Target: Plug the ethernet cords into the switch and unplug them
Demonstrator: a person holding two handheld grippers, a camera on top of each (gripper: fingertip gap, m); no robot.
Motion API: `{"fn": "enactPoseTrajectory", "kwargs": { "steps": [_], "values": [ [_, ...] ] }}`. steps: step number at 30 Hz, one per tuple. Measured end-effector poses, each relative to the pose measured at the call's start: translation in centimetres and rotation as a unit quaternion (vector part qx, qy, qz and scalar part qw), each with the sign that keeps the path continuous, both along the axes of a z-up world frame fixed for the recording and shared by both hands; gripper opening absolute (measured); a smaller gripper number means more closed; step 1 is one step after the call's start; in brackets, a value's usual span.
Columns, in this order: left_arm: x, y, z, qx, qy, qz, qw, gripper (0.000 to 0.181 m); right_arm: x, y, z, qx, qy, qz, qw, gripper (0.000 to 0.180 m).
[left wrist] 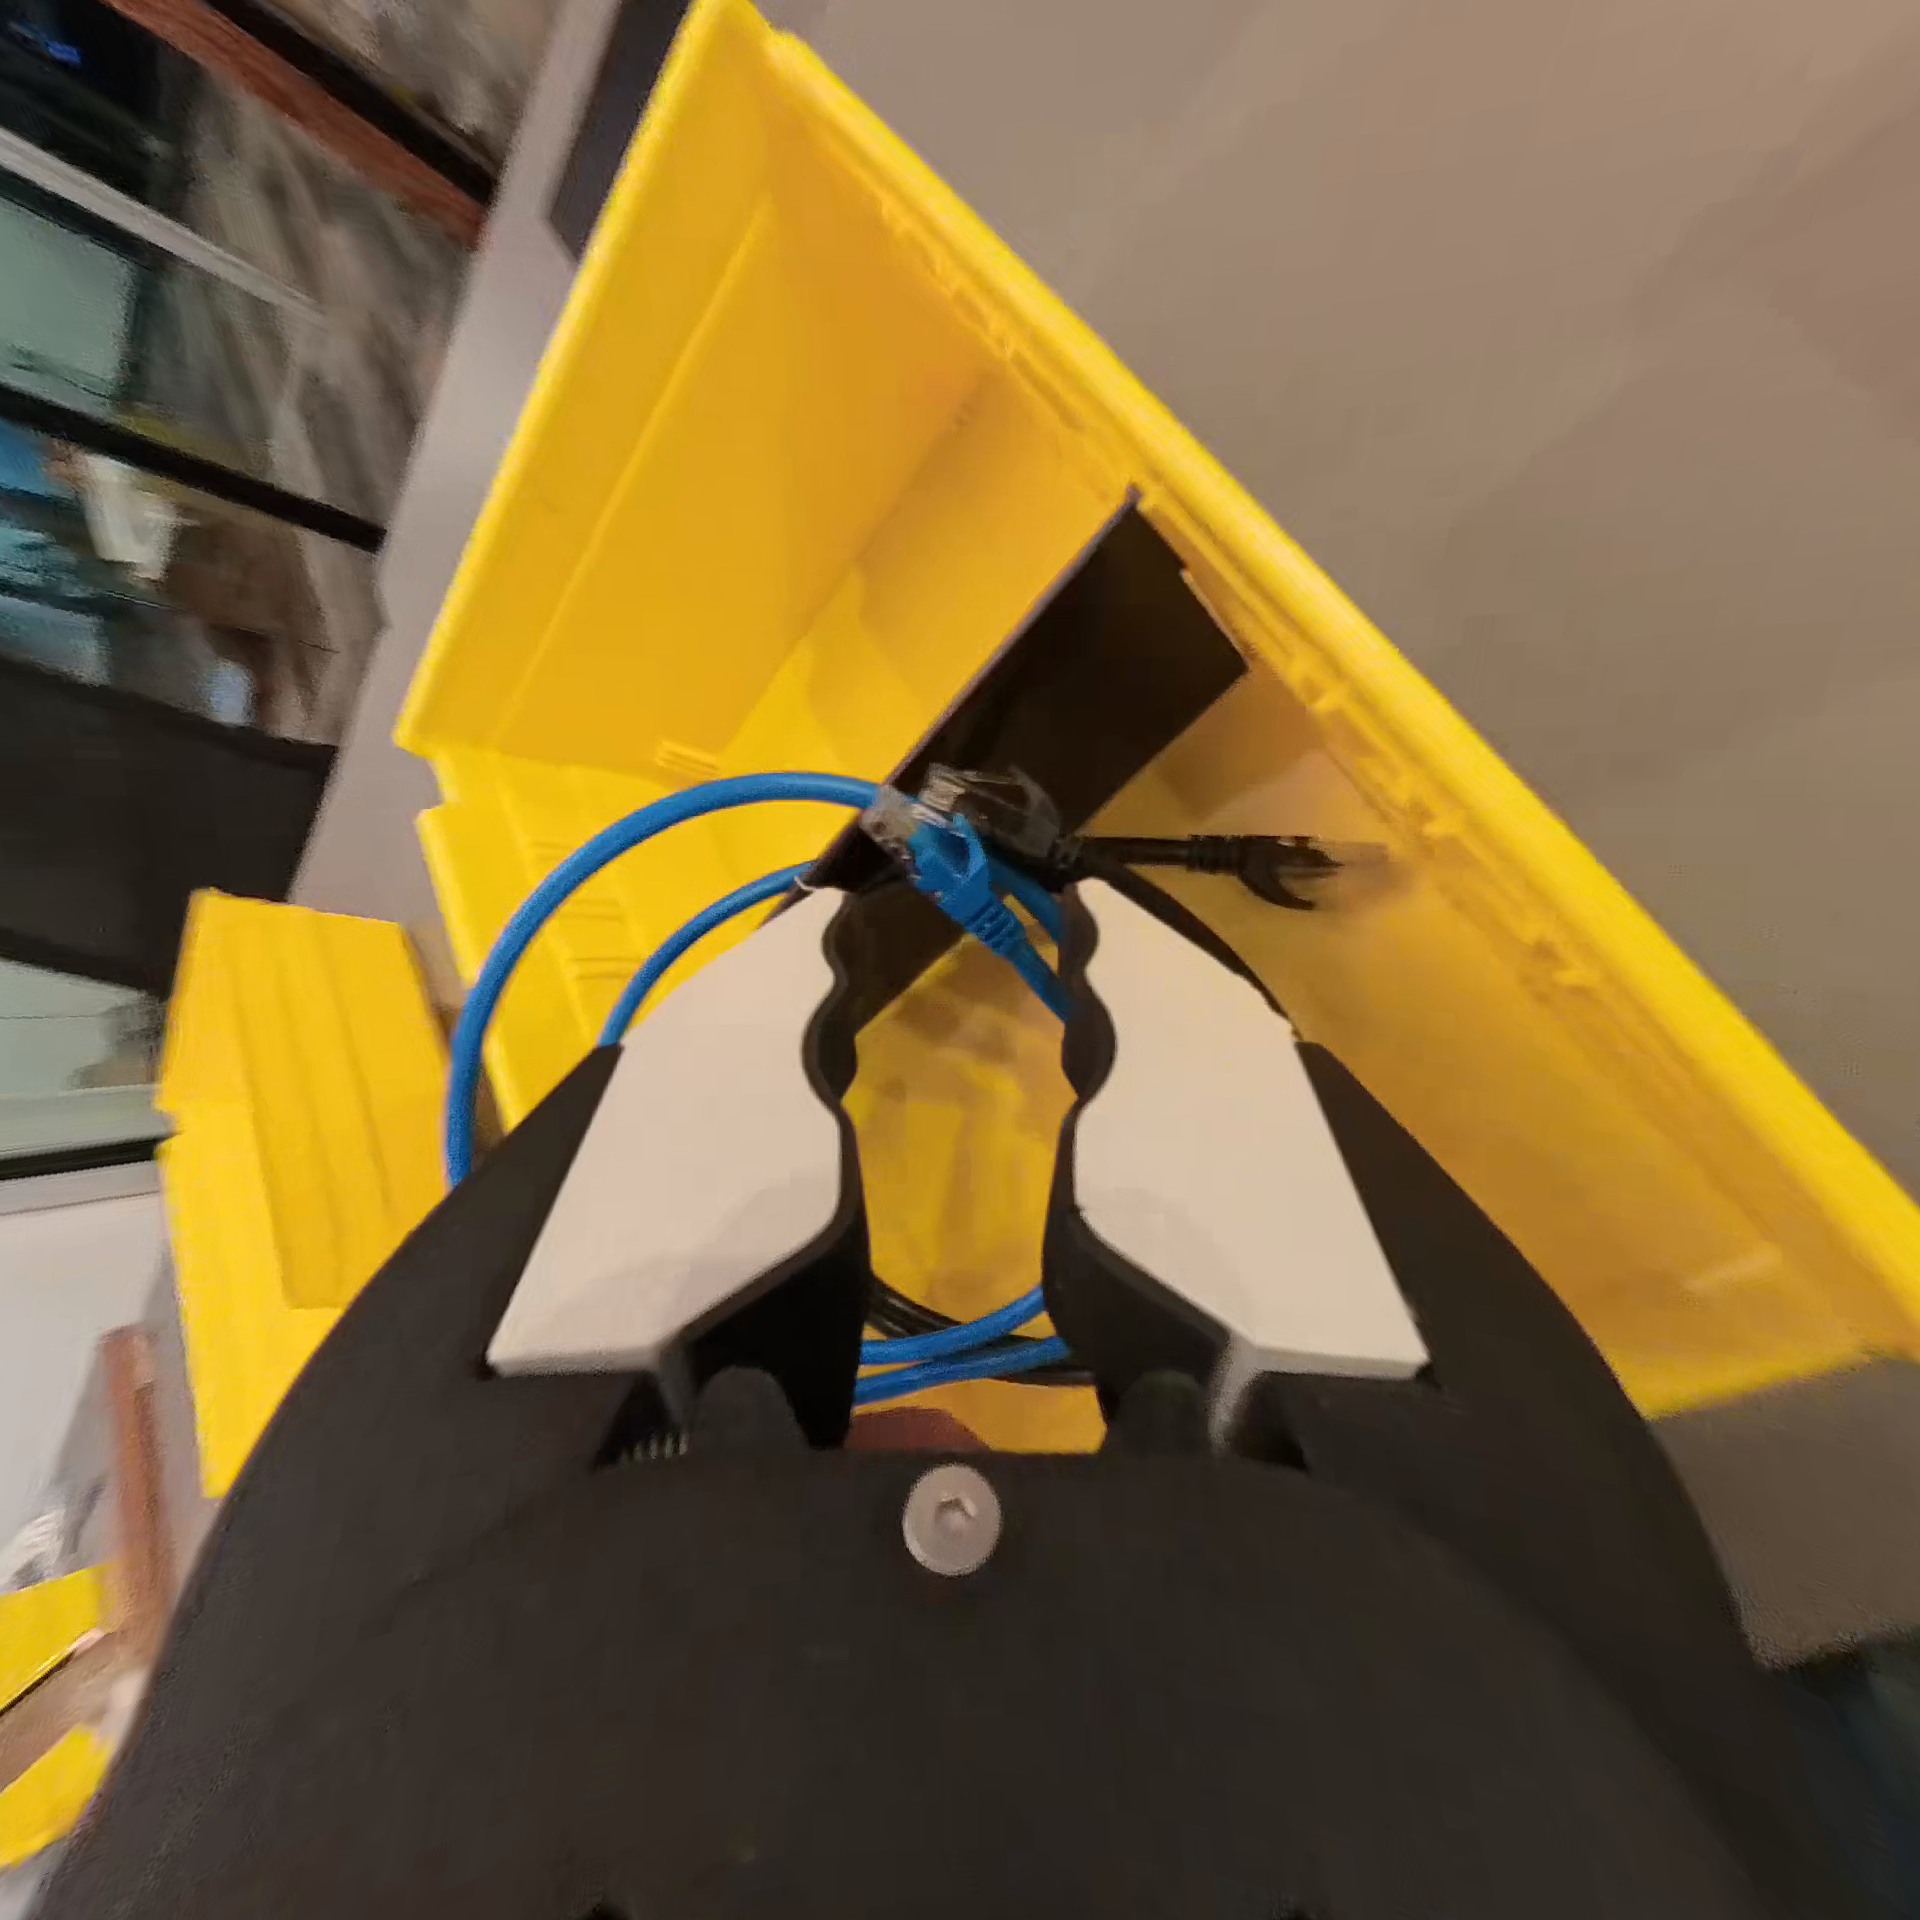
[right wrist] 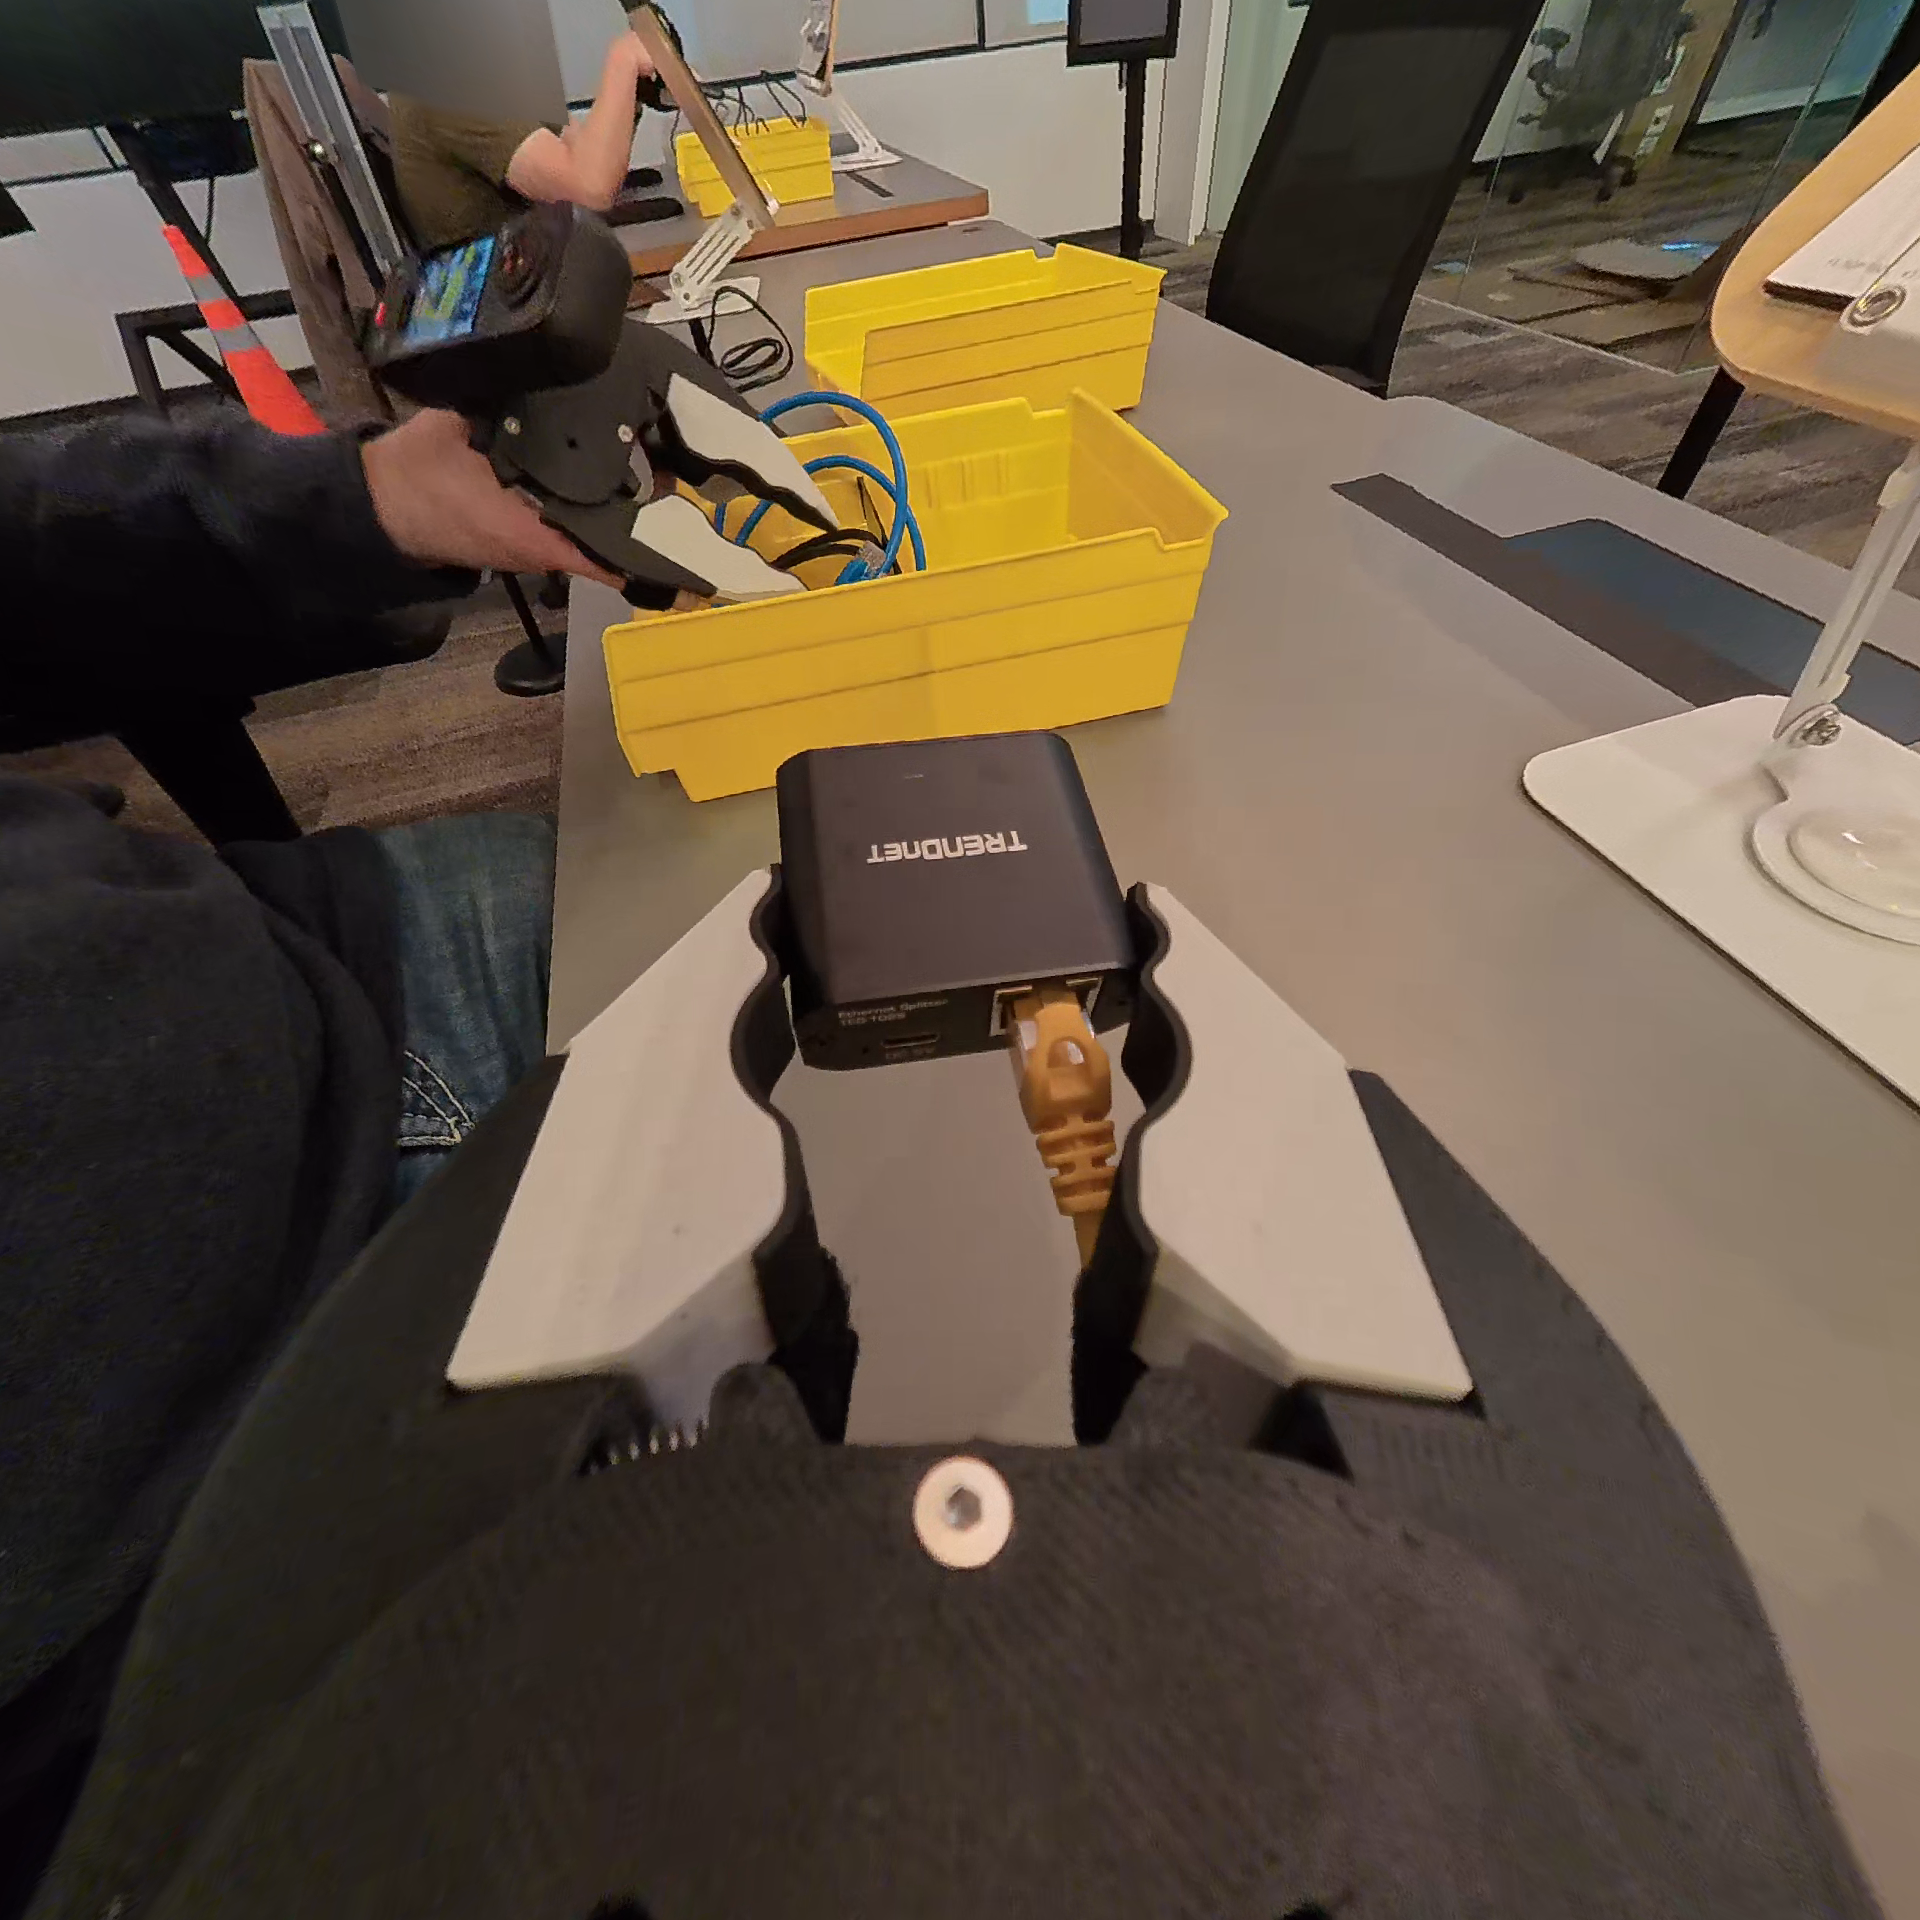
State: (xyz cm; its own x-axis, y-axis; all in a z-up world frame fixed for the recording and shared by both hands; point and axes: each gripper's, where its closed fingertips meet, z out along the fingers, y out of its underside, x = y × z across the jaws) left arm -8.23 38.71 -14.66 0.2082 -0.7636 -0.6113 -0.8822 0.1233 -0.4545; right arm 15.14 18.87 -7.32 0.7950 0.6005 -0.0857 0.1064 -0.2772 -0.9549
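The black switch [right wrist: 935, 862] lies on the grey table [right wrist: 1351, 748]. My right gripper [right wrist: 956, 925] is shut on the switch, one finger against each side. A yellow ethernet cord [right wrist: 1065, 1091] is plugged into one of the switch's front ports. My left gripper [left wrist: 961, 914] is open inside a yellow bin [left wrist: 727, 468], and it also shows in the right wrist view [right wrist: 727, 530]. A coiled blue ethernet cord [left wrist: 951, 868] passes loosely between its fingers, plug pointing up. A black ethernet cord [left wrist: 1236, 854] lies beside it, against a black divider [left wrist: 1101, 665].
The yellow bin [right wrist: 935, 644] stands just behind the switch, with a second yellow bin [right wrist: 987, 322] farther back. A white stand base [right wrist: 1683, 821] is on the right. A person's sleeve and hand [right wrist: 436, 499] hold the left gripper. An orange cone [right wrist: 234, 332] stands on the floor. There is about 30 cm between the tips of the two grippers.
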Motion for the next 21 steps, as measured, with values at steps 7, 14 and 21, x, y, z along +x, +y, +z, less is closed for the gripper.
{"fn": "enactPoseTrajectory", "kwargs": {
  "steps": [7, 14, 21],
  "values": [
    [-0.7, 0.7, -2.4, 0.001, 0.026, 0.037, 0.999, 0.014, 0.0, -0.1, 0.0, 0.006, 0.004, -0.002, 1.000, 0.063],
    [-0.7, 1.0, -1.3, -0.010, -0.007, 0.036, 0.999, 0.010, 0.1, -0.1, 0.2, 0.011, 0.006, -0.004, 1.000, 0.063],
    [-0.8, 0.7, 5.3, 0.003, -0.067, -0.010, 0.998, 0.009, 0.4, -0.2, 0.2, 0.013, 0.005, -0.007, 1.000, 0.063]
  ]
}}
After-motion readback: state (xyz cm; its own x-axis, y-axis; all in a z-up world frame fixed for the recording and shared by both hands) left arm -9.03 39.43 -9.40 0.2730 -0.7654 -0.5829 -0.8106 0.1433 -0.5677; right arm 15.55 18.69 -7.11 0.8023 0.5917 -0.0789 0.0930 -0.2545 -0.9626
